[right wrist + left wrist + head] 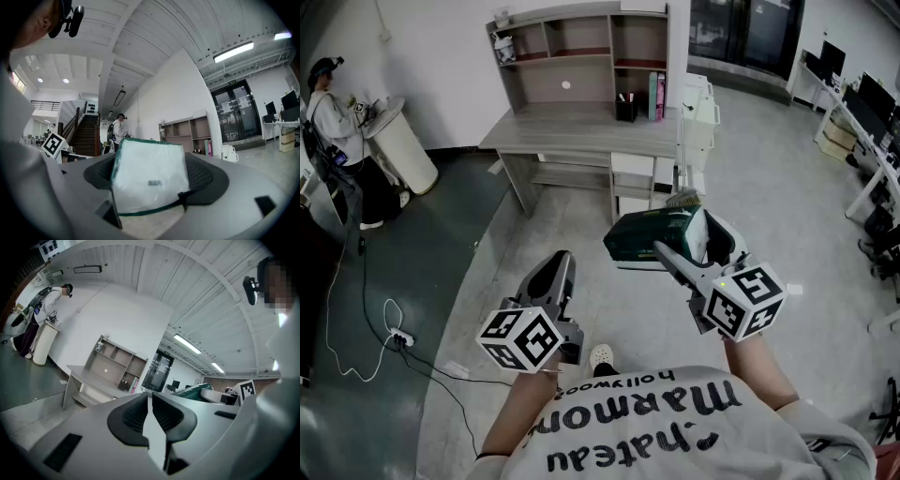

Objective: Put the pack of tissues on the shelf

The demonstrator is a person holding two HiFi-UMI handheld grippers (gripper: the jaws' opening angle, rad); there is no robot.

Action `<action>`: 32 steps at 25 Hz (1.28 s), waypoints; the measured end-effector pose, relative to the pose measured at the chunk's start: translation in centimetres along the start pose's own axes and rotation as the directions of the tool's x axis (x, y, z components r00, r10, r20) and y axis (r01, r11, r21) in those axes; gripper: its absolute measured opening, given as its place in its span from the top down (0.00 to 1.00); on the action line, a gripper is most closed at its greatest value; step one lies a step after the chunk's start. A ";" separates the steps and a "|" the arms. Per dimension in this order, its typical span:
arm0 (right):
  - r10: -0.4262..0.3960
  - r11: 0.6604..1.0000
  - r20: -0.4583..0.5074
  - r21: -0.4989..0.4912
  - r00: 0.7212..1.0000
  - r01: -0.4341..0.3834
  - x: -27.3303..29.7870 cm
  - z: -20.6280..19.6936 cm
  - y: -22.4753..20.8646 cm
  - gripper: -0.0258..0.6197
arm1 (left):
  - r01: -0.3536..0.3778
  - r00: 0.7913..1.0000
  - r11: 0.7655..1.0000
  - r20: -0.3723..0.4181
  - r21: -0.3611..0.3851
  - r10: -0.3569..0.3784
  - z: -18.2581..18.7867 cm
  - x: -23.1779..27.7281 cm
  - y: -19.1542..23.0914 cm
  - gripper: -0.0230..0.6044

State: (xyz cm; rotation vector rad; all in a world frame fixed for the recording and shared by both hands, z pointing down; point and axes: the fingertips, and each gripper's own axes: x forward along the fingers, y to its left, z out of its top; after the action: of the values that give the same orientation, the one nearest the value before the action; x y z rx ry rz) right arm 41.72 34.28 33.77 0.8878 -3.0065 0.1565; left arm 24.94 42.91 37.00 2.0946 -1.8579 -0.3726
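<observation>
The pack of tissues (649, 240), green-edged with a clear white face, sits between the jaws of my right gripper (686, 246), which is shut on it; in the right gripper view the pack (147, 173) fills the space between the pads. My left gripper (555, 274) hangs lower left, shut with nothing in it, its jaws pressed together in the left gripper view (150, 414). Both are held above the floor, well short of the desk (581, 131). The shelf unit (581, 42) stands on the desk's back edge with open compartments; it shows far off in the gripper views (115, 364) (187, 133).
A black pen cup (625, 109) and upright books (656, 96) stand on the desk's right. A white cart (697, 112) is beside it. A person (328, 112) stands at the far left by a white bin (403, 145). A cable and power strip (397, 338) lie on the floor.
</observation>
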 end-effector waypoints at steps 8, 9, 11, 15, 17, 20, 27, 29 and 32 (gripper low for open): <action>-0.002 1.000 0.000 0.012 1.000 0.002 2.7 -0.9 -1.0 0.29 | -0.015 1.000 1.000 -0.002 -0.015 0.015 -0.3 1.8 2.7 0.90; -0.005 1.000 -0.003 0.016 1.000 0.005 3.6 -0.8 -1.2 0.29 | -0.017 1.000 1.000 -0.002 -0.018 0.017 0.1 2.2 3.4 0.90; -0.008 1.000 -0.007 0.023 1.000 0.008 5.5 -0.7 -1.6 0.29 | -0.019 1.000 1.000 0.001 -0.024 0.019 1.0 3.2 4.8 0.90; -0.006 0.999 0.000 0.040 1.000 0.006 9.2 -0.2 -2.1 0.29 | -0.017 1.000 0.999 0.024 -0.034 0.018 2.9 5.0 7.7 0.90; -0.006 0.998 0.016 0.061 1.000 0.005 11.0 0.4 -2.2 0.29 | -0.012 0.999 0.999 0.034 -0.035 0.013 4.0 6.0 9.2 0.90; -0.009 0.998 0.037 0.069 0.999 0.006 13.8 1.6 -2.3 0.29 | -0.001 0.999 1.000 0.042 -0.031 0.002 5.9 7.7 11.2 0.90; -0.005 0.995 0.098 0.101 0.995 -0.005 19.1 4.1 -2.4 0.29 | 0.054 0.997 0.999 0.048 -0.001 -0.054 10.4 10.8 14.6 0.90; -0.012 0.997 0.113 0.076 0.994 0.003 20.1 4.4 -2.5 0.29 | 0.059 0.997 0.998 0.047 0.027 -0.060 11.0 11.3 15.6 0.90; -0.031 0.998 0.102 0.051 0.994 0.026 21.4 4.0 -2.9 0.29 | 0.028 0.999 0.995 0.043 0.097 -0.032 11.0 11.7 17.3 0.92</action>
State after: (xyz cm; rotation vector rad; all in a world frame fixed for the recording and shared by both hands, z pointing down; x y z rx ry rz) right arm 25.43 19.86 30.75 0.9720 -3.0948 0.1923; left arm 6.23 28.80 34.05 2.1964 -1.9068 -0.3456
